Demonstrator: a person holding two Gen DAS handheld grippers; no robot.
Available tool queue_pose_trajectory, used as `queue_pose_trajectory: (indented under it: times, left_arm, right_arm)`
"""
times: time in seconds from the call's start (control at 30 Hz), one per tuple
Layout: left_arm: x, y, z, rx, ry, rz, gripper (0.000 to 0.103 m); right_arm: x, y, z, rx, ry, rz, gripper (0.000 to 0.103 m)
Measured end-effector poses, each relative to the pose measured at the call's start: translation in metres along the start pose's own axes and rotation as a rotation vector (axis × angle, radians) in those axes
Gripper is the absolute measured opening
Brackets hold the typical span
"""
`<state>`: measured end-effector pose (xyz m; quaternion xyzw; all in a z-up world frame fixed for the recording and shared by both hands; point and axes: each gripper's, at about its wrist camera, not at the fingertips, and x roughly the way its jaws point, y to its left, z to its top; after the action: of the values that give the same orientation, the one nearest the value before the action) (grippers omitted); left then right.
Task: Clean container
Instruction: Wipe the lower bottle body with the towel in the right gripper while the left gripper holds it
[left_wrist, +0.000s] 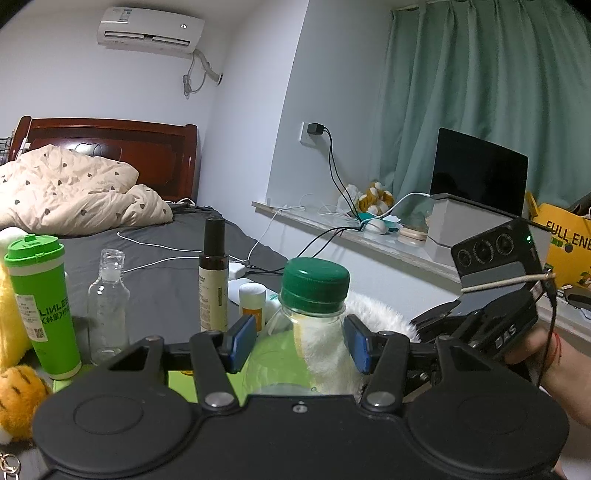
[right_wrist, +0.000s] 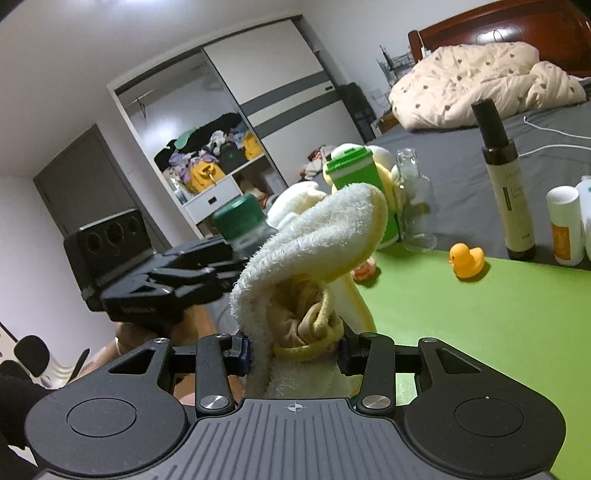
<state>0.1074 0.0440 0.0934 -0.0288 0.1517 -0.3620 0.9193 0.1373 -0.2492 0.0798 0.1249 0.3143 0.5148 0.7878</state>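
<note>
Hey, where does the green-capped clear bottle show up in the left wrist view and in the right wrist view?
Left wrist view: the green-capped bottle stands at bottom centre, between the left tool's blue fingers.
Right wrist view: the bottle sits left of centre, partly hidden behind the towel that the right tool grips.
Shared landmark: the tall dark-capped spray bottle near the bed.

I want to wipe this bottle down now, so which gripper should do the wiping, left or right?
Right. The right gripper is shut on the cloth, which already lies against the bottle. The left gripper clamps the bottle's neck, so it is better placed to steady it.
</note>
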Motion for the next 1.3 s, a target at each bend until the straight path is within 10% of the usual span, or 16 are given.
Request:
queue_pose_trajectory:
  times: [1.3]
  left_arm:
    - [0.003, -0.005, 0.001, 0.013, 0.029, 0.003, 0.052]
  right_arm:
    - [0.071, -0.041, -0.046, -0.364, 0.397, -0.148, 0.042]
